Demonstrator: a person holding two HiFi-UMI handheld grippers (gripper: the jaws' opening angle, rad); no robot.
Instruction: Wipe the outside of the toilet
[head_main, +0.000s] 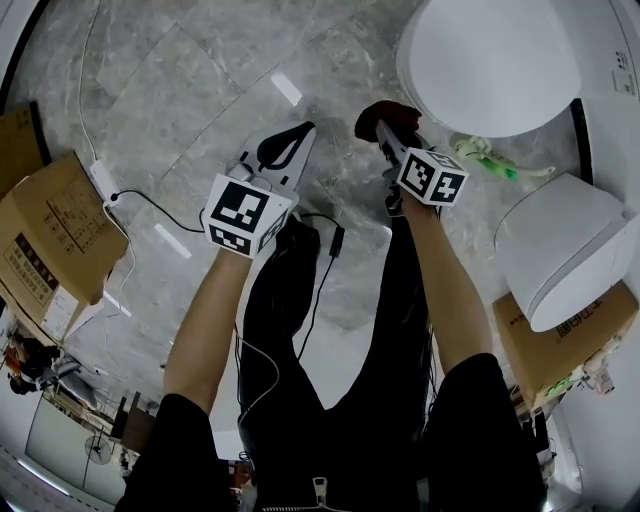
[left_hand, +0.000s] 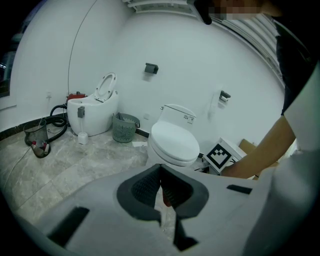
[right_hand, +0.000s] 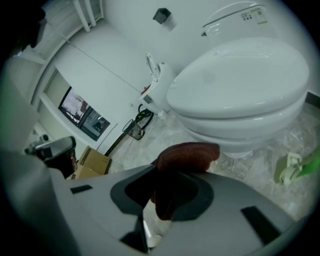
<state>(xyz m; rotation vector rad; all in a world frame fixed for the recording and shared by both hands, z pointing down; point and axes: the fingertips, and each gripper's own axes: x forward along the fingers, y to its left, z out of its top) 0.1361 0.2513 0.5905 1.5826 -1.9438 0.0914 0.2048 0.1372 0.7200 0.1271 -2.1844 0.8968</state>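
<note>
Clamping a dark red cloth (right_hand: 187, 152), right gripper (head_main: 385, 132) hangs nr the glossy white toilet (right_hand: 240, 80) w/ lid shut, while left gripper (left_hand: 161, 169) has jaws meeting tip to tip.

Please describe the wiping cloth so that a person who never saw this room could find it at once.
Start at the white toilet standing on the grey floor. Just before its bowl, the right gripper holds the cloth in its jaws. Its dark red colour sets it apart from the white porcelain and the floor.
</note>
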